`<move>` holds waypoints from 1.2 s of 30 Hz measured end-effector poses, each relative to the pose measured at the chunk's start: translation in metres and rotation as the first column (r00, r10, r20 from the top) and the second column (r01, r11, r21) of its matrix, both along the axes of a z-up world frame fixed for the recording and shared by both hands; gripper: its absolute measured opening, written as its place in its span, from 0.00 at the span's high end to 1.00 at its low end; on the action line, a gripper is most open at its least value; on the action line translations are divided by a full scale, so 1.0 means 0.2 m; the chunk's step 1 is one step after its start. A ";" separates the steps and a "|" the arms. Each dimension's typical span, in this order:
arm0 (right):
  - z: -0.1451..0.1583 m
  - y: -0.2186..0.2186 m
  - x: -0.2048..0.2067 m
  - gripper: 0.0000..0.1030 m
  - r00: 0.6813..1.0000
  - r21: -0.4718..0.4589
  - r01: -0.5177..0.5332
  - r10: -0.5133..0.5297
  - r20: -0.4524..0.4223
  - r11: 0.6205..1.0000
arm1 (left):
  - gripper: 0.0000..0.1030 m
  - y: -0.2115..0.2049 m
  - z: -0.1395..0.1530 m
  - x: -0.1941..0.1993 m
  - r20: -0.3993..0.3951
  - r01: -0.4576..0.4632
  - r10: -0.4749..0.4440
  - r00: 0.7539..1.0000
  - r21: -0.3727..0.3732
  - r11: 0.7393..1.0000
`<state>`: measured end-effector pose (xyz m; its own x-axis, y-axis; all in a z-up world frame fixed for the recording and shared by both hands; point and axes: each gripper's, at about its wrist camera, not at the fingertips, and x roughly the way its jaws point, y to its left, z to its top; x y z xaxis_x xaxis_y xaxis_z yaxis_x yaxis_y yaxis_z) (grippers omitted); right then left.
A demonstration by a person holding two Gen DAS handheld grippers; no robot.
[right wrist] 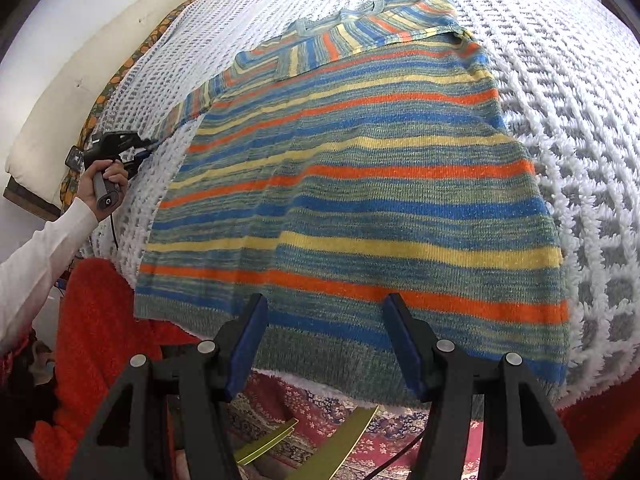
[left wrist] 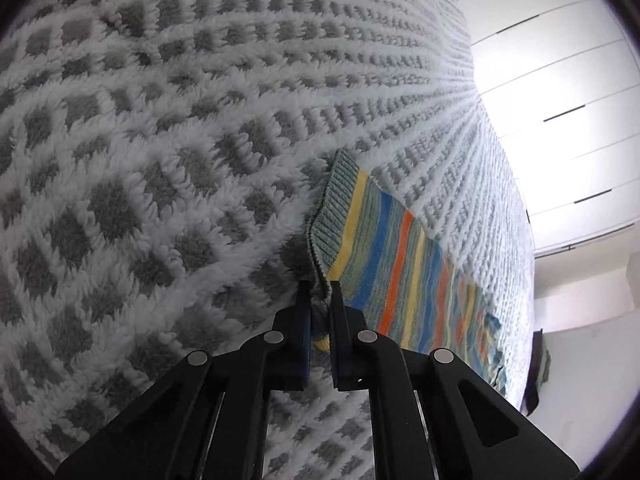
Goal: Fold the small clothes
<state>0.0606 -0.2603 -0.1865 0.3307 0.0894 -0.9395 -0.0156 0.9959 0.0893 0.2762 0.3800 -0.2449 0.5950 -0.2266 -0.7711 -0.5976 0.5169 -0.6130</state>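
Observation:
A small striped knit sweater (right wrist: 360, 184) in blue, orange, yellow and green lies flat on a fluffy white-and-grey blanket (right wrist: 560, 80). One sleeve is folded across the chest near the collar. My left gripper (left wrist: 320, 292) is shut on the ribbed cuff of the other sleeve (left wrist: 384, 248), which stretches out to the sweater's left. It also shows in the right wrist view (right wrist: 140, 148), held in a hand. My right gripper (right wrist: 324, 312) is open and empty, hovering just above the sweater's bottom hem.
The blanket (left wrist: 160, 140) covers a bed. A white pillow (right wrist: 88, 80) lies at the far left edge. A red fluffy cloth (right wrist: 100, 320) and a patterned rug (right wrist: 280, 408) lie below the bed's near edge. White cabinet doors (left wrist: 560, 100) stand beyond the bed.

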 end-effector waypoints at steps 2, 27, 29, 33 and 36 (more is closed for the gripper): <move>0.00 0.00 0.00 0.41 1.000 0.003 -0.004 0.004 0.003 1.000 | 0.95 -0.02 0.10 0.00 0.008 0.012 -0.013 1.000 0.066 0.998; 0.15 -0.20 -0.07 0.41 0.986 0.175 0.110 -0.130 0.107 0.978 | 0.27 -1.49 0.50 -0.07 -0.093 0.646 -0.676 0.731 0.415 0.641; 0.14 -0.23 -0.06 0.41 0.984 0.188 0.129 -0.150 0.100 0.974 | 0.24 -1.40 0.49 -0.21 -0.107 0.630 -0.654 0.749 0.421 0.653; 0.16 -0.23 -0.06 0.41 0.979 0.184 0.140 -0.163 0.118 0.973 | 0.24 -1.41 0.42 -0.48 -0.153 0.667 -0.681 0.716 0.438 0.602; 0.21 -0.22 -0.06 0.41 0.975 0.137 0.136 -0.157 0.158 0.981 | 0.24 -1.51 0.41 -0.68 -0.151 0.697 -0.728 0.668 0.467 0.543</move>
